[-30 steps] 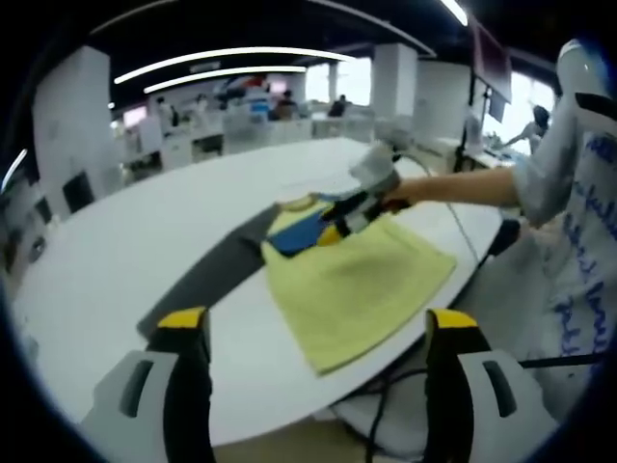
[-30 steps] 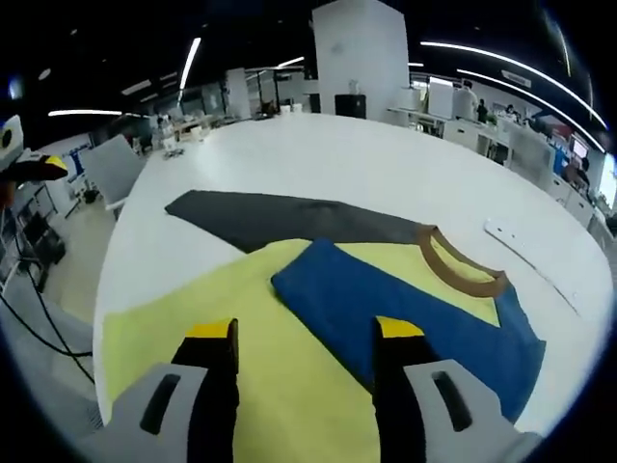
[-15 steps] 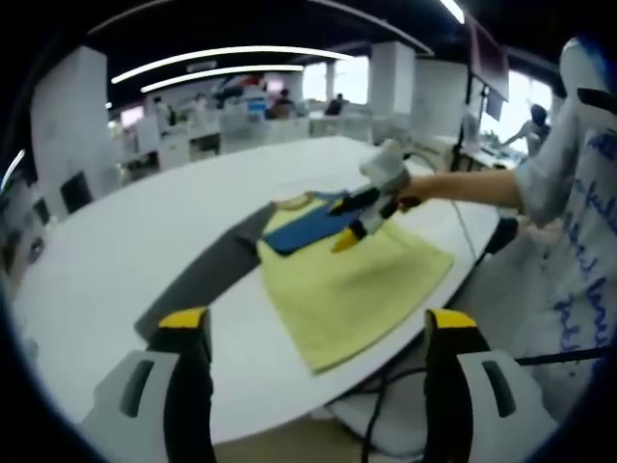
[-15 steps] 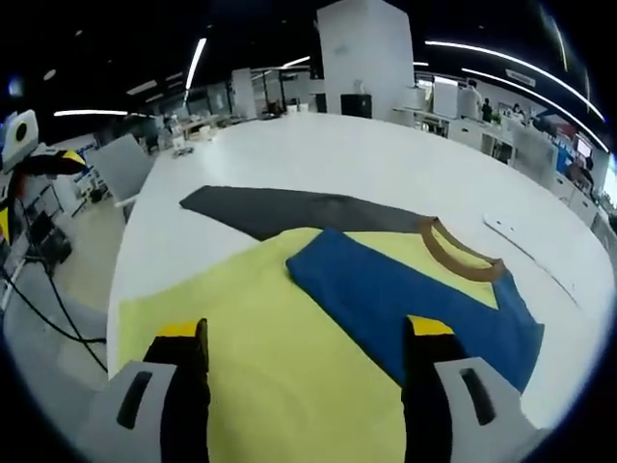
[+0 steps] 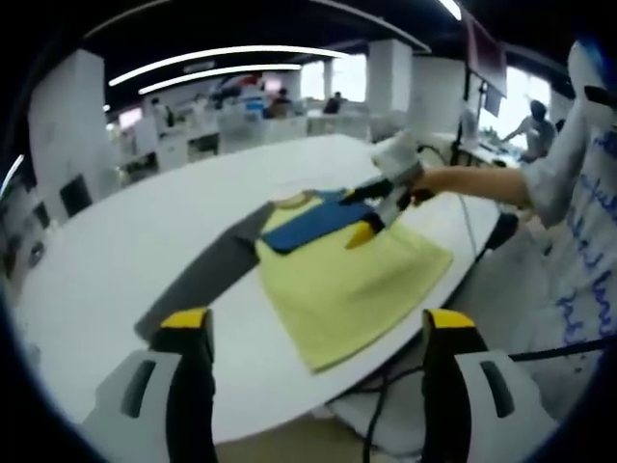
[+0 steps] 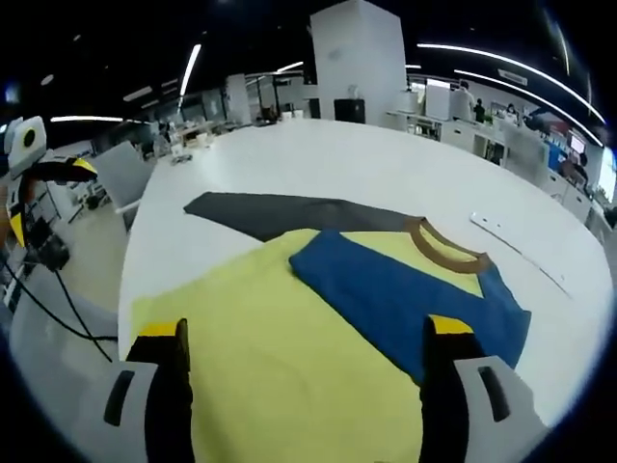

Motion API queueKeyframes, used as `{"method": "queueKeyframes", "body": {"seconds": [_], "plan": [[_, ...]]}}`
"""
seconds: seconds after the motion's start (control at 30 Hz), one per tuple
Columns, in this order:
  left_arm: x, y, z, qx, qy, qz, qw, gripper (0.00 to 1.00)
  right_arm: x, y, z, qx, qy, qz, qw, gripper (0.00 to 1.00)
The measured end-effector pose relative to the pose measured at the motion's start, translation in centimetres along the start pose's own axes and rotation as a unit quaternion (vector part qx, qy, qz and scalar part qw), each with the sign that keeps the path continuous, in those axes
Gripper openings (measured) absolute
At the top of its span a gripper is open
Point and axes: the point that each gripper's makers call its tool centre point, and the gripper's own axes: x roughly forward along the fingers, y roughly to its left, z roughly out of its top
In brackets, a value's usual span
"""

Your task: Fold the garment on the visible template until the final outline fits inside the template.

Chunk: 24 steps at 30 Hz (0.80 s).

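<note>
A yellow T-shirt (image 5: 337, 280) (image 6: 289, 357) lies flat near the table's edge, partly covering a dark grey template (image 5: 202, 280) (image 6: 280, 214). Its blue sleeve (image 5: 308, 220) (image 6: 395, 289) is folded in over the yellow body, and the brown collar (image 6: 443, 246) shows at the far end. My right gripper (image 6: 307, 333) is open above the shirt's body with nothing between its jaws. In the left gripper view the right gripper (image 5: 364, 217) hovers just over the blue sleeve. My left gripper (image 5: 316, 323) is open, back from the table's edge and holding nothing. That left gripper (image 6: 43, 198) also appears in the right gripper view.
The white round table (image 5: 106, 241) (image 6: 386, 164) stretches well beyond the shirt. A thin white strip (image 6: 521, 253) lies past the collar. A person's sleeve (image 5: 569, 183) and arm reach in from the right. Cables (image 5: 386, 405) hang below the table's edge. Desks and chairs stand far behind.
The right gripper's jaws have spread wider and it has risen and drawn back off the blue sleeve, which stays folded on the shirt. The left gripper has held still.
</note>
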Motion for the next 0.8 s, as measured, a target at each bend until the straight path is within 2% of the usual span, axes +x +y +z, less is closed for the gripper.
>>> {"method": "queueKeyframes", "body": {"seconds": [0.17,0.3,0.4,0.53,0.6,0.8], "plan": [[0.0,-0.3,-0.3,-0.003,0.001,-0.003,1.0,0.86,-1.1,0.6,0.0,-0.003,0.001,0.005,1.0,1.0],[-0.1,-0.6,-0.5,-0.004,-0.001,-0.005,1.0,0.86,-2.6,2.5,1.4,0.028,-0.031,0.031,0.9986,1.0],[-0.2,-0.7,-0.5,-0.002,-0.003,-0.005,1.0,0.87,-3.9,3.2,1.7,0.016,-0.039,0.027,0.9987,1.0],[-0.4,-1.0,-0.4,0.0,-0.005,-0.006,1.0,0.88,-4.8,3.4,0.8,-0.011,-0.025,0.014,0.9995,1.0],[-0.4,-1.0,-0.3,0.003,-0.009,-0.005,0.9999,0.88,-5.3,3.6,0.3,-0.011,-0.02,0.014,0.9996,1.0],[-0.6,-1.3,-0.3,0.003,-0.013,-0.004,0.9999,0.89,-7.6,4.3,0.1,-0.006,-0.033,0.003,0.9994,1.0]]}}
